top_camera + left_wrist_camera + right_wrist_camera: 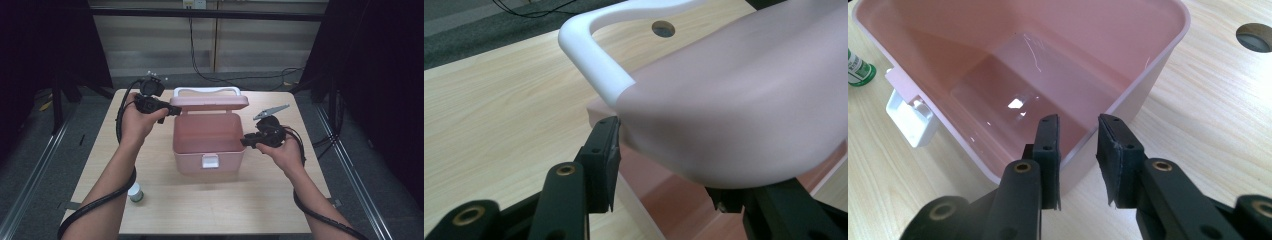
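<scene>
Pink box (207,145) at mid-bench (280,200): left gripper (664,165) fingers straddle the raised lid (744,100) (contact unclear) to hold it open; right gripper (1078,150) fingers straddle the box wall, ungripped, steadying.

Probably a lab: black curtains (385,75), floor cables (240,77).

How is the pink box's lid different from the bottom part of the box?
The lid is shallow and tipped up at the back; the box body is deep and sits flat on the table. The lid carries a white handle; the body has a white latch. Both are pink plastic.
</scene>
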The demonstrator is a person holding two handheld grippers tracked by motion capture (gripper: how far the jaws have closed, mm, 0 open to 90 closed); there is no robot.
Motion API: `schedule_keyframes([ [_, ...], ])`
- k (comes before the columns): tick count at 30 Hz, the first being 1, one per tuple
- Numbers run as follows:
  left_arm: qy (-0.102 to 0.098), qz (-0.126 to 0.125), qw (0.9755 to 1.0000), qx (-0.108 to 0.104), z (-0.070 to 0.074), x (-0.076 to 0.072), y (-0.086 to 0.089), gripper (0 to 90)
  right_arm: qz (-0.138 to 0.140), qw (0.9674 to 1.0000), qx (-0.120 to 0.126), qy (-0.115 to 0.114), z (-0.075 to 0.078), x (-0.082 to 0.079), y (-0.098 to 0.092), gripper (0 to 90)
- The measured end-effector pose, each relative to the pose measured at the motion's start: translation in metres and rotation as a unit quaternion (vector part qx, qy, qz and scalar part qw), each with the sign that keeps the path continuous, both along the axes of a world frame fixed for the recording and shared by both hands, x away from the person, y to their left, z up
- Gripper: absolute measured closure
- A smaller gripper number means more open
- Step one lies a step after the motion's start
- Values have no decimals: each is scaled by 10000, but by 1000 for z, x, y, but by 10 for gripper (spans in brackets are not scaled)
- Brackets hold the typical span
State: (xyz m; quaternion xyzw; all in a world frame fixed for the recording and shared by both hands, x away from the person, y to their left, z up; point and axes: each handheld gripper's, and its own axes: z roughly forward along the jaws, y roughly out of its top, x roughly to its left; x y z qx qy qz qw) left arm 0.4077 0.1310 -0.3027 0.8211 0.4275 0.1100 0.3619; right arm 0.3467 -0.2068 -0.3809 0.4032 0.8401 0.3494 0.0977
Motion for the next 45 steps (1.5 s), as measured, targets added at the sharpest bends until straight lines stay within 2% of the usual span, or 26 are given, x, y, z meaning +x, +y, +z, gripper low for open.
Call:
schedule_keyframes([
  [1, -27, 42, 10000, -44, 0, -1, -1, 537, 15, 10000, -9, -15, 0, 0, 0, 710],
  [5, -90, -5, 10000, 41, 1, 0, -2, 537, 7, 10000, -29, -17, 0, -1, 1, 711],
  [7, -212, -55, 9997, 124, 2, 0, -1, 541, 17, 10000, -39, -20, 0, -1, 1, 710],
  [11, -303, 25, 9994, 135, 3, 1, 0, 555, 11, 10000, -17, -10, 0, -1, 1, 709],
  [20, -224, 87, 9994, 257, 4, 4, -2, 637, 0, 10000, -50, -13, 1, -1, 1, 708],
  [30, -225, 164, 9995, 120, 6, 6, 2, 705, 9, 9999, -126, -44, 1, -2, 3, 705],
  [35, -204, 247, 9993, 216, 8, 8, -1, 723, 35, 9999, -139, -56, 1, -2, 3, 701],
  [40, -49, 306, 9993, 211, 10, 10, -1, 737, 128, 9997, -199, -62, 2, -2, 5, 693],
  [45, 20, 378, 9991, 193, 11, 11, -1, 743, 136, 9997, -173, -53, 2, -2, 5, 691],
])
